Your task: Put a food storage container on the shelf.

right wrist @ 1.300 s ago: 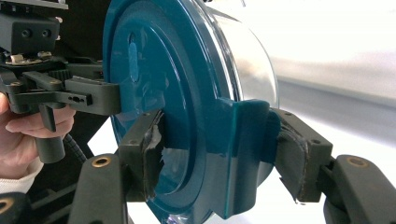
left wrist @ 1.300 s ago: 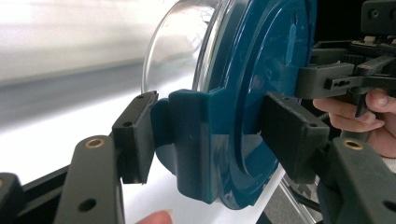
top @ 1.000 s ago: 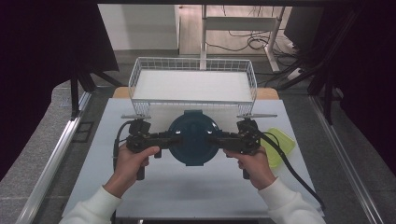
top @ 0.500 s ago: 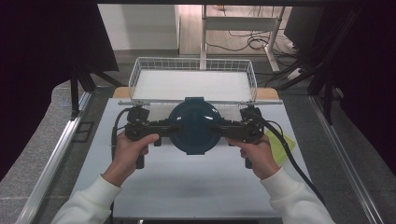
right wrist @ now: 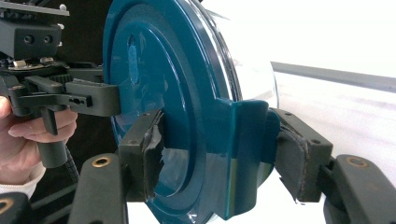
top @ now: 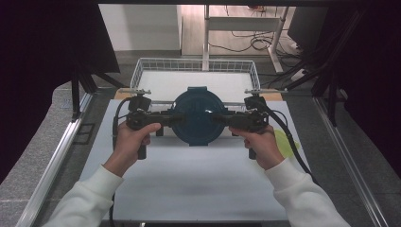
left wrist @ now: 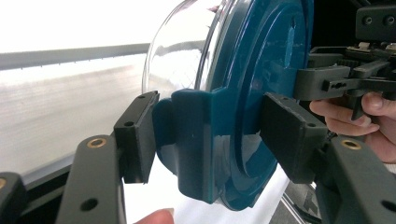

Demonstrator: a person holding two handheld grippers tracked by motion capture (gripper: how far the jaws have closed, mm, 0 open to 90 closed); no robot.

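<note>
Two hand-held grippers, left (top: 176,117) and right (top: 218,117), clamp one lidded container (top: 197,116).

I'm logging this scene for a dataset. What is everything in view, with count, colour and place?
Lidded container: one, teal lid on a clear bowl, held between both grippers near the basket's front rim.
Wire basket: one, white, at the table's far edge.
Table: one, white top, under the hands.
Yellow-green sheet: one, on the table beside the right hand.
Left gripper: one, black, jaws clamped on a lid tab.
Right gripper: one, black, jaws clamped on the opposite tab.
Hands: left hand and right hand, white sleeves, coming in from the bottom of the high view.
</note>
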